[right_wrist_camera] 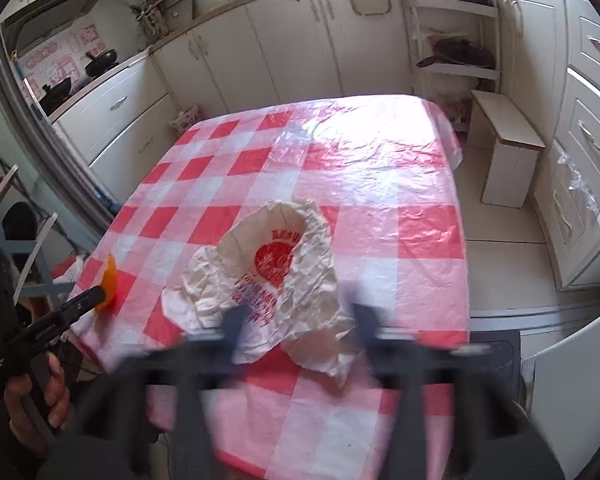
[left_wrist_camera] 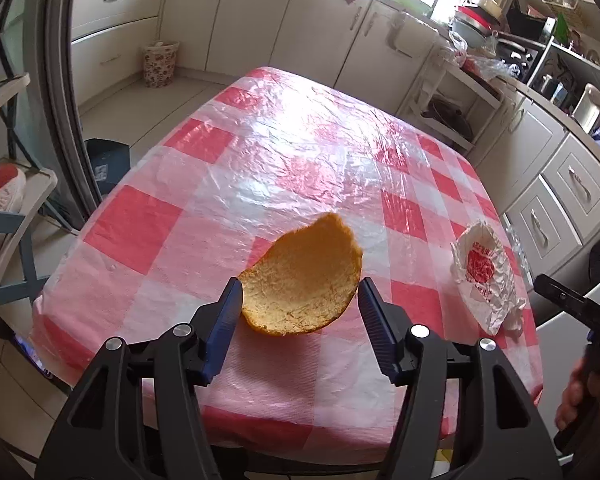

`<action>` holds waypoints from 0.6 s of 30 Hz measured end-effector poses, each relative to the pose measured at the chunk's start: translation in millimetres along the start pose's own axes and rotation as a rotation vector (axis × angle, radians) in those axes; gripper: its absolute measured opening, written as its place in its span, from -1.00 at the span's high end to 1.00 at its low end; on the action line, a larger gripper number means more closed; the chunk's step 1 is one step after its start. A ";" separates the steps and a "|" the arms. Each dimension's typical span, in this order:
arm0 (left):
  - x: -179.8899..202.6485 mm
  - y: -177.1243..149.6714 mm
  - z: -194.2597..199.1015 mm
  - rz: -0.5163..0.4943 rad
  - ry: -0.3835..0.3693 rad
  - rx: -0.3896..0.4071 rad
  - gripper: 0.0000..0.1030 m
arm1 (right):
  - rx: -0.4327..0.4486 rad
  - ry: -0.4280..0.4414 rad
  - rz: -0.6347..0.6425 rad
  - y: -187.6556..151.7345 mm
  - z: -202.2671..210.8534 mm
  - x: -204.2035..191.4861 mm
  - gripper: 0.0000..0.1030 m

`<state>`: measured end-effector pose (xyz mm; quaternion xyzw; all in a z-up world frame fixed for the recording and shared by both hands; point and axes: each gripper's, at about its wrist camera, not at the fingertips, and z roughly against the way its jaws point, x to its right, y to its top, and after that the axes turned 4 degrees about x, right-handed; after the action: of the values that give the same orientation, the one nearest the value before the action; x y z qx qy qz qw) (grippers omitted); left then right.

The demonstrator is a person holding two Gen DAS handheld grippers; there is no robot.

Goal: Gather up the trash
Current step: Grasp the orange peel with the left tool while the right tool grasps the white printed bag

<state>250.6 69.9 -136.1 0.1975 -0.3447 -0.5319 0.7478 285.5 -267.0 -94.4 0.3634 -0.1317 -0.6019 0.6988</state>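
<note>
Red-and-white checked plastic covers the bench (left_wrist_camera: 300, 152), and I use that cloth as my landmark. Through the left wrist camera, my left tongs (left_wrist_camera: 300, 300) stand apart at a middling gap near the cloth's near edge, blue pads (left_wrist_camera: 224, 312) either side of an orange peel (left_wrist_camera: 304, 276). The peel lies cupped on the cloth, its pale inner side up; its left rim sits right at the left pad, though I cannot tell whether they touch, and the right pad stands clear of it. Nothing is gripped. A crumpled white wrapper (left_wrist_camera: 484, 272) with a red print lies by the cloth's right edge, well apart from the peel.

Through the right wrist camera, my right tongs (right_wrist_camera: 300, 320) are blurred but spread wide, empty, over the near end of the wrapper (right_wrist_camera: 268, 272), which rests toward the cloth's near side. The peel (right_wrist_camera: 109, 284) shows at the cloth's left edge, with the left tongs' tip beside it.
</note>
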 end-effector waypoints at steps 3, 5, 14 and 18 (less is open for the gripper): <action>-4.1 0.0 6.1 0.014 0.003 0.018 -0.19 | 0.013 -0.008 -0.025 4.0 -5.0 4.7 -0.69; -7.8 0.5 6.6 0.022 0.006 0.019 -0.21 | 0.007 -0.017 -0.049 6.1 -12.8 7.8 -0.69; -25.0 0.4 18.7 0.081 0.013 0.059 -0.26 | -0.109 -0.027 -0.005 -1.2 -53.9 -7.3 -0.02; -39.3 1.5 35.2 0.154 0.013 0.141 -0.48 | -0.110 -0.025 0.044 -2.9 -52.4 -15.5 0.51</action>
<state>218.4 109.6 -123.0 0.2260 -0.3906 -0.4459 0.7730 312.2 -234.2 -129.1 0.3142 -0.1150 -0.5972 0.7290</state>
